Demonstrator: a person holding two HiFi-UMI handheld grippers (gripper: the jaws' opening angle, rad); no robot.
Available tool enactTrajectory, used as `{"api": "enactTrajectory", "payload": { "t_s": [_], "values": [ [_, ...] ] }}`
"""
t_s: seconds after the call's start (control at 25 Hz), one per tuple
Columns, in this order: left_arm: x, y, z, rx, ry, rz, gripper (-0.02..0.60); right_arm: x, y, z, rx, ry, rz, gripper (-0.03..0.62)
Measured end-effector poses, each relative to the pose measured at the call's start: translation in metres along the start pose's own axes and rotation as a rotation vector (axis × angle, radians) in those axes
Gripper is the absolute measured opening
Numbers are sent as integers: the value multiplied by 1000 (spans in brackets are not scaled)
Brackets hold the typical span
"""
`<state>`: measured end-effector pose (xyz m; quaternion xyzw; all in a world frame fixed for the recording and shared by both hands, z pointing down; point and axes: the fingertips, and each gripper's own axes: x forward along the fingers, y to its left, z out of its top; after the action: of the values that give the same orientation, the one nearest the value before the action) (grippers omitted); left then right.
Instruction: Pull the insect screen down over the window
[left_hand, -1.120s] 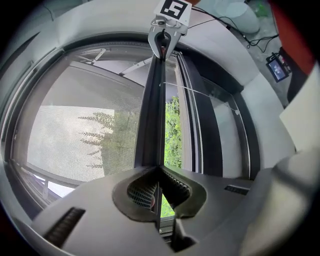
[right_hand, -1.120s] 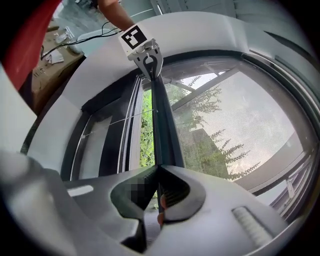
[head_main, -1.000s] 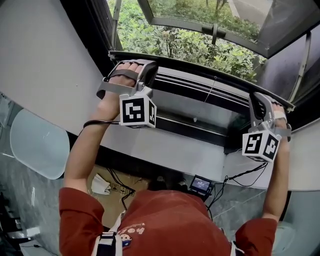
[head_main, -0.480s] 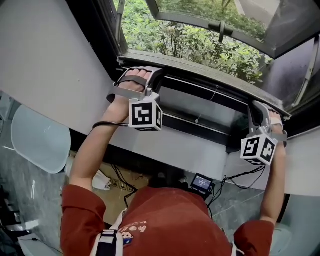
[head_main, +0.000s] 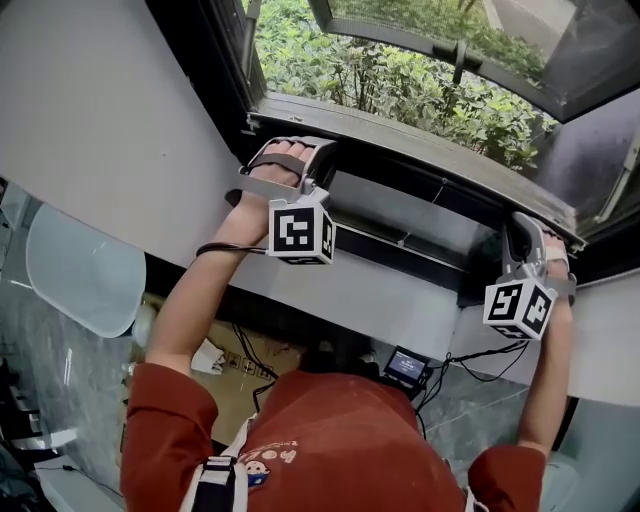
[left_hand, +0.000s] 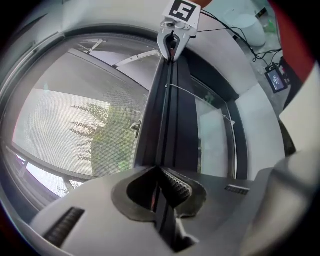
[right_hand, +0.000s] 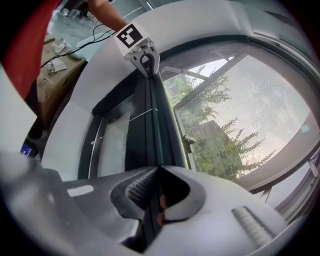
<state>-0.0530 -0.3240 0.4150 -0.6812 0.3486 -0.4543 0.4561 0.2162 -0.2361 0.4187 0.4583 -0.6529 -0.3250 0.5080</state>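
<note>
The insect screen's dark bottom bar (head_main: 420, 165) runs across the window opening, with the grey mesh (left_hand: 75, 125) stretched above it. My left gripper (head_main: 312, 152) is shut on the bar's left end, and the ribbed pads (left_hand: 175, 182) press the bar's thin edge (left_hand: 167, 115). Shut on the bar's right end is my right gripper (head_main: 520, 228), pads (right_hand: 142, 185) on the same rail (right_hand: 152, 120). Each gripper view looks along the bar to the other gripper: the right gripper (left_hand: 172, 42) and the left gripper (right_hand: 146, 61).
Below the bar lie a lower glass pane (head_main: 400, 215) and the white sill (head_main: 350, 295). Green shrubs (head_main: 400, 85) and an opened outer sash (head_main: 460, 45) are outside. A small screen device (head_main: 405, 368) with cables, a cardboard box (head_main: 235, 370) and a pale round seat (head_main: 85, 275) sit on the floor.
Both grippers and the bar between them have come down a little toward the sill. The strip of glass showing under the bar looks narrower. Both grips are unchanged.
</note>
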Motion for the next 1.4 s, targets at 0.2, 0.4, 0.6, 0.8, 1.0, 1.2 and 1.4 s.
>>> {"api": "enactTrajectory", "payload": {
  "t_s": [0.2, 0.4, 0.6, 0.8, 1.0, 1.2, 1.4],
  "values": [
    [-2, 2, -8, 20, -6, -34, 21, 4, 0, 9, 29, -4, 5, 28],
    [-2, 2, -4, 17, -9, -86, 22, 1, -4, 5, 128, -43, 11, 32],
    [-1, 1, -4, 67, 13, -108, 20, 2, -3, 5, 179, -24, 30, 35],
    [0, 0, -4, 43, -7, -157, 20, 2, -4, 4, 239, -71, 47, 39],
    [1, 0, -5, 46, 10, -136, 20, 3, -5, 5, 269, -102, 22, 46],
    [1, 1, -1, 15, -16, -108, 23, 1, -7, 1, 231, -104, -8, 52],
    [3, 10, 3, -5, -29, -86, 57, 1, -17, 2, 220, -101, -28, 91]
  ]
}}
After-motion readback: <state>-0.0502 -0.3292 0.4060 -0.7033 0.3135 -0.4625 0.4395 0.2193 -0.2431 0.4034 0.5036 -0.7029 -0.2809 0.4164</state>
